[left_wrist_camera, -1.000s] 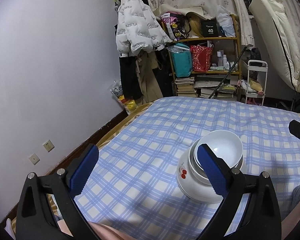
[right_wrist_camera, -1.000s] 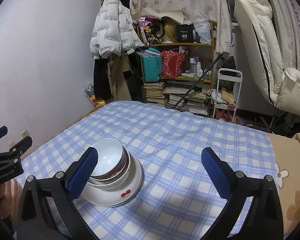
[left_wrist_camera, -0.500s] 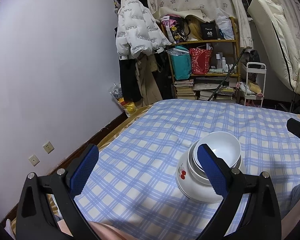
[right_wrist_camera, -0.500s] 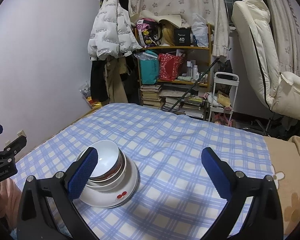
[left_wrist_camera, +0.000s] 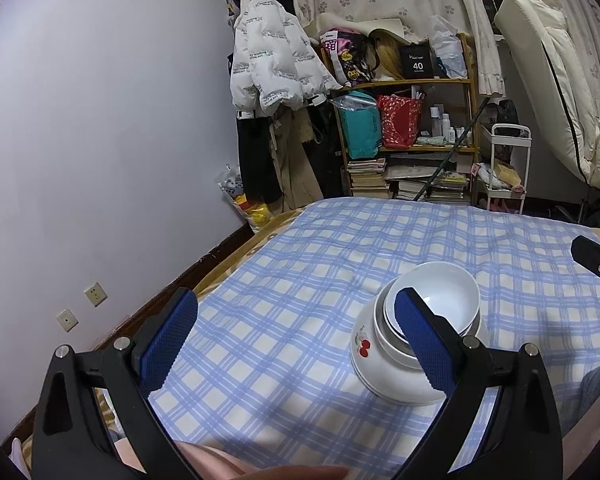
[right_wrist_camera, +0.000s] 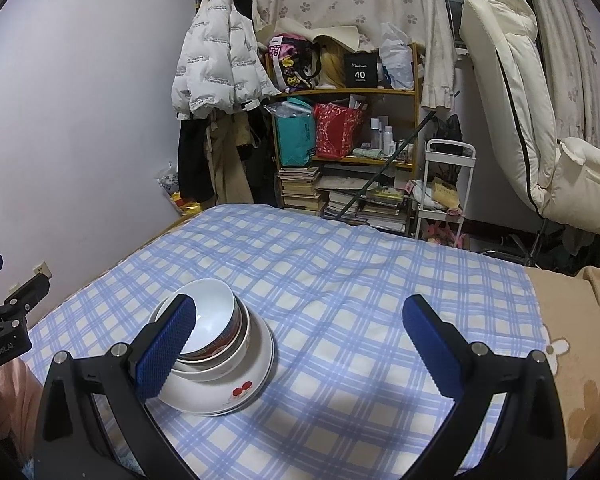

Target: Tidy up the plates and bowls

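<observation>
Covering the bed, a blue checked sheet [right_wrist_camera: 340, 280] carries nested bowls [right_wrist_camera: 216, 344] near its left edge, while the left gripper [left_wrist_camera: 296, 340] and right gripper [right_wrist_camera: 300, 348] gape wide, empty, before a cluttered shelf [right_wrist_camera: 344, 128].

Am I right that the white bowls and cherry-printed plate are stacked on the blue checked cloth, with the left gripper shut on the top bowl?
Not quite. The left gripper is open and holds nothing, as the left wrist view shows. The white bowls do sit stacked on the cherry-printed plate on the blue checked cloth.

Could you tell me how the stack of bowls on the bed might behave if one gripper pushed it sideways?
The stack of bowls leans already, so it may topple. The glazed top bowl looks slippery and breakable. The soft checked bedsheet probably gives unsteady footing.
</observation>
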Demonstrator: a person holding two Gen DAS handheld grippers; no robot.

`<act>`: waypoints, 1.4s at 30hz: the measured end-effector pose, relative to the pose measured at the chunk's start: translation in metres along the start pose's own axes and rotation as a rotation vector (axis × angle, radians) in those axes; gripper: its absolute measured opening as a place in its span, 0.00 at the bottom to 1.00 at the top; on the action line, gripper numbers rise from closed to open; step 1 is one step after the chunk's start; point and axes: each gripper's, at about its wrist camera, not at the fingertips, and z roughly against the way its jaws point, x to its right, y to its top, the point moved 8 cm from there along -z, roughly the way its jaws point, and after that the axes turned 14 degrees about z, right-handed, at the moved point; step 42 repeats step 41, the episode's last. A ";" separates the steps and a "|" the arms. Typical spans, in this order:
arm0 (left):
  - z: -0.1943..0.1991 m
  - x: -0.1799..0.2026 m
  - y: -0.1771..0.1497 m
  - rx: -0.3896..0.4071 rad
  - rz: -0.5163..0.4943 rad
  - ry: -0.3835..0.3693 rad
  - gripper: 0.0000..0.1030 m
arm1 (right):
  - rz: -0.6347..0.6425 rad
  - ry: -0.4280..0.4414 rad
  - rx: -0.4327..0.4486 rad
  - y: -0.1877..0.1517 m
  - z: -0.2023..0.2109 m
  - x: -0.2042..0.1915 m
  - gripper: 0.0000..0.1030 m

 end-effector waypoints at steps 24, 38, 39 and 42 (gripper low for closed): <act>0.001 0.000 0.002 0.003 -0.002 -0.010 0.95 | -0.006 0.006 0.001 -0.003 0.001 0.003 1.00; 0.000 -0.001 0.002 0.005 -0.005 -0.007 0.95 | -0.009 0.004 -0.002 -0.004 0.001 0.002 1.00; 0.000 -0.001 0.002 0.005 -0.005 -0.006 0.95 | -0.009 0.001 -0.001 -0.003 0.001 0.002 1.00; 0.000 -0.001 0.002 0.004 -0.006 -0.007 0.95 | -0.008 0.005 0.000 -0.004 0.001 0.002 1.00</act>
